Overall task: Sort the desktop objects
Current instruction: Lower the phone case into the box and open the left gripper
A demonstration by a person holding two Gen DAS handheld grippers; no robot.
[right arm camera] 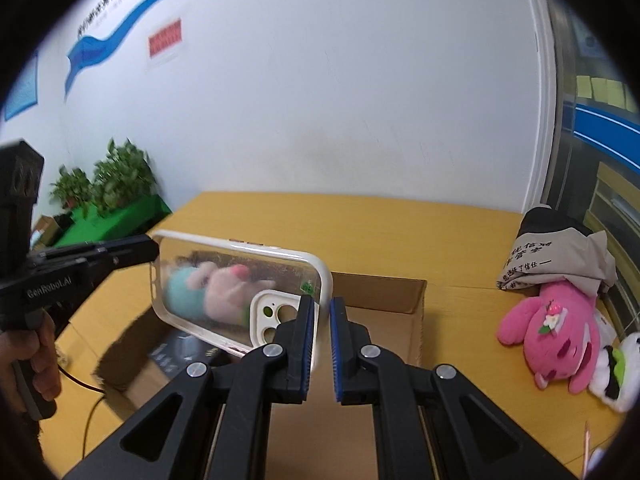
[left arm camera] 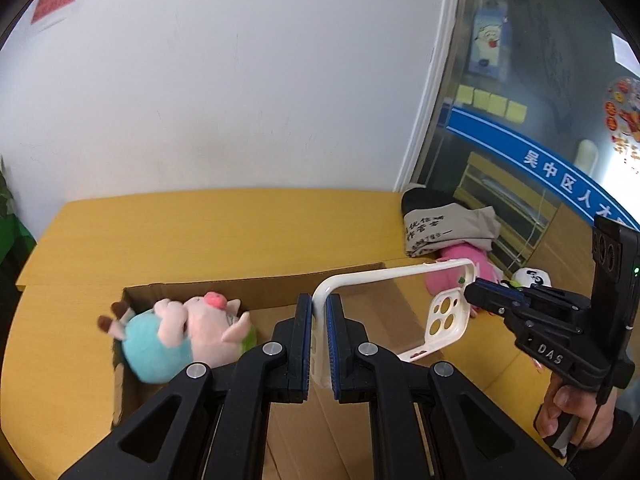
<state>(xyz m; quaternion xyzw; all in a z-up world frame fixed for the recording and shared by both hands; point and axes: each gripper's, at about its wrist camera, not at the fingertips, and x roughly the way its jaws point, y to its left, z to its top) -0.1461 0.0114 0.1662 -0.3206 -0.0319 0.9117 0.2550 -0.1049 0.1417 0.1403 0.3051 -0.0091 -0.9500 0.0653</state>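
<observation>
A clear plastic phone case with a white rim and a white camera cut-out (left arm camera: 394, 308) hung in the middle of both views, above an open brown cardboard box (left arm camera: 256, 286) on the yellow wooden desk (left arm camera: 200, 232). The left gripper (left arm camera: 319, 340) pinched the case's rim at one end between its blue-padded black fingers (left arm camera: 304, 332); the right gripper (right arm camera: 324, 344) held the opposite end, at the camera cut-out, with its fingers pressed close on the rim.

In the box, at lower left of the left wrist view, lay a soft plush pig in pale pink with a teal body (left arm camera: 180, 336), blurred and seen through the case in the right wrist view. A dark flat item lay on the box floor too.

At the right edge of the right wrist view a bright pink plush toy (right arm camera: 560, 336) lay on the desk beside a white and black plush (right arm camera: 612, 368), under a folded grey cloth bag with printed characters (right arm camera: 556, 264). Potted green plants (right arm camera: 108, 184) stood at left, by the white wall.
</observation>
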